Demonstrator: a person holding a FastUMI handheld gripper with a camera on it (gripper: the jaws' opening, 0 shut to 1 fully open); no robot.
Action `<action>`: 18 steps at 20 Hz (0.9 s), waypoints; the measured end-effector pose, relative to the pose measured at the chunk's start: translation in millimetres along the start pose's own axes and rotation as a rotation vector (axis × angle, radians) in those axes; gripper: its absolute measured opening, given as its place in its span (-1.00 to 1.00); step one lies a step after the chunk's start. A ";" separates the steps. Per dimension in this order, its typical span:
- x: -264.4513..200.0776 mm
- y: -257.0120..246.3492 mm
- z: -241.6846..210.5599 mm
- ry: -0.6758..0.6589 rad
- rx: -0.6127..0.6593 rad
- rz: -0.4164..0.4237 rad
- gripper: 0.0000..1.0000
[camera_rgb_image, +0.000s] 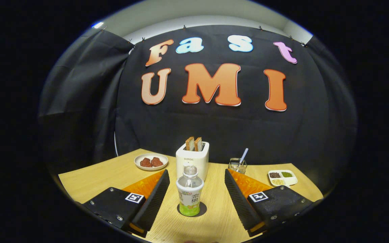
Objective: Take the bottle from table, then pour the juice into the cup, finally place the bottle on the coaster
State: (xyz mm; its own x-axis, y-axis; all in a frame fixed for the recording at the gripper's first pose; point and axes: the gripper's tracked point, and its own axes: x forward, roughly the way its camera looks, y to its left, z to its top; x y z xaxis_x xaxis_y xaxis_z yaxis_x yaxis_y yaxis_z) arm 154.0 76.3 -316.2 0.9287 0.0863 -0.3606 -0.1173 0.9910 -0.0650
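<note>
Wooden table spreads under the gripper, whose fingers stand wide apart with the bottle upright between them on a dark coaster, clear table on either side of it. Beyond stand a toaster, a plate, a glass cup and a sectioned dish. The bottle hides most of the coaster and the toaster's foot.
</note>
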 end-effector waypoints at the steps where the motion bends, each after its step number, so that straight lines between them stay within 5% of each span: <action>1: -12.9 -5.3 14.8 -0.017 -0.009 -0.011 0.94; 9: -121.0 -34.8 110.2 -0.108 0.002 -0.092 0.94; 18: -198.2 -43.8 135.5 -0.104 0.093 -0.062 0.94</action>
State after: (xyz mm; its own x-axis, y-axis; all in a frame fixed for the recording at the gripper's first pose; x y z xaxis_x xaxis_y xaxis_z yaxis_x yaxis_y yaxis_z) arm 22.7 29.8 -115.8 0.9653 0.0301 -0.2595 -0.0299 0.9995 0.0044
